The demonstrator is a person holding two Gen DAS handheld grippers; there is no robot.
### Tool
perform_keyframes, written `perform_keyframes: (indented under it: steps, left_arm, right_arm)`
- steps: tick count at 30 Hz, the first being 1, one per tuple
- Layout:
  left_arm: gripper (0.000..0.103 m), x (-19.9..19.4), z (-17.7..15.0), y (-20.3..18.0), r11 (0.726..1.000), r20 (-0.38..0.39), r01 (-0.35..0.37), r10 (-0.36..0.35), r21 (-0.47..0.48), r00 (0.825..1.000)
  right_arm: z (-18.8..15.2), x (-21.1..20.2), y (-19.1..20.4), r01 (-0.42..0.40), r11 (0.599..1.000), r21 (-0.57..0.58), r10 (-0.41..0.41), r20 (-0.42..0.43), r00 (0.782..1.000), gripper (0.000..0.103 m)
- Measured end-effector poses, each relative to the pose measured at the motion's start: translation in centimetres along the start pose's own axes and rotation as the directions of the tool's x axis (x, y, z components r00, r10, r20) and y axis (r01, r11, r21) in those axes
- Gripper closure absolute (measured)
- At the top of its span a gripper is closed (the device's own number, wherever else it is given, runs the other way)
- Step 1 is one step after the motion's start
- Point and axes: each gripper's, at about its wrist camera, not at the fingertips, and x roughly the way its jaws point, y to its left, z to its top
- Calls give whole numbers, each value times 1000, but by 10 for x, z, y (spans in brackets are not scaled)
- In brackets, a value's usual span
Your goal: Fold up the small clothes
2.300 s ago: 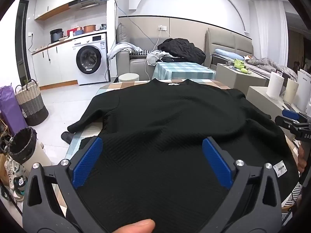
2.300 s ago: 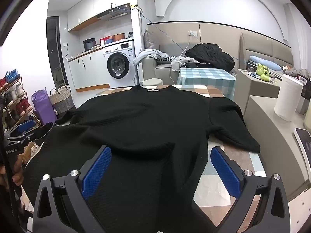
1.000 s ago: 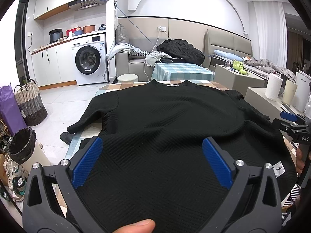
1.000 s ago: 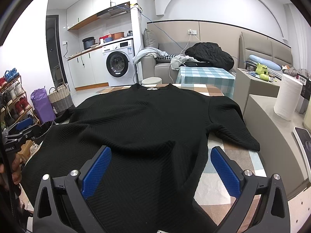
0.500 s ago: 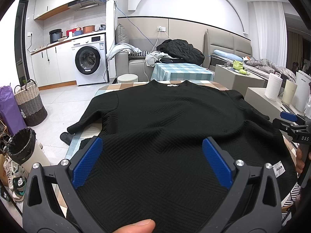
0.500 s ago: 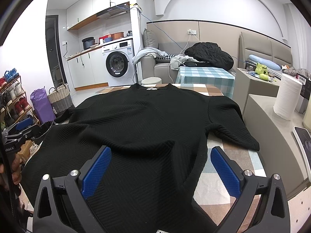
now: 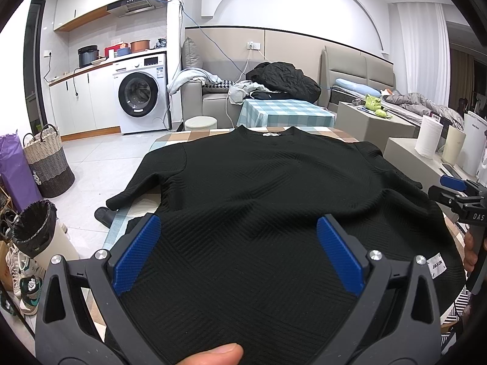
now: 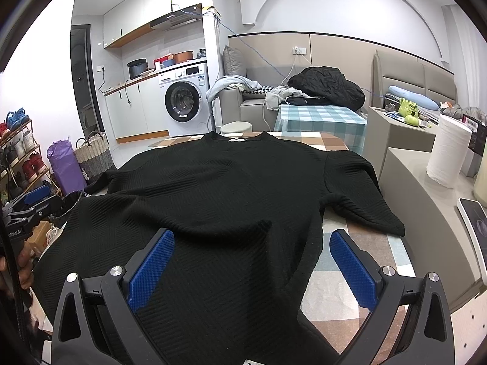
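- The black sweater (image 7: 261,200) lies spread flat on the worktop (image 8: 359,261), its collar at the far edge and its hem at the near edge, so its long axis runs straight away from both grippers
- The left gripper (image 7: 240,255) hovers over the hem on the near-left part of the sweater, its blue pads wide apart with nothing between them; a thumb (image 7: 213,354) shows at the bottom of that view
- The right gripper (image 8: 252,261) hangs over the near-right part, also spread open and empty; its left pad is over the fabric, its right pad over the bare checked worktop just beside the sweater's side edge
- The right sleeve (image 8: 356,194) lies out towards the right edge of the worktop, ahead of the right gripper and nearer to it than to the left one
- The left sleeve (image 7: 146,179) drapes off the left edge of the worktop, ahead and to the left of the left gripper, which is the nearer one
- A ridge of slack cloth crosses the body just ahead of both grippers
- Judgement: folding has not begun; each sleeve falls to the gripper on its own side, to be carried inward across the body towards the centre line
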Motion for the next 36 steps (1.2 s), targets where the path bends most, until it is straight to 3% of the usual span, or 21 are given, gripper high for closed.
perform_keyframes:
  steps: [36]
  left_arm:
    - [1,6,5,18,999,-29,-34,33,-38,999]
  right_arm:
    - [1,-7,-4,39,998,42,-40,14,999,0]
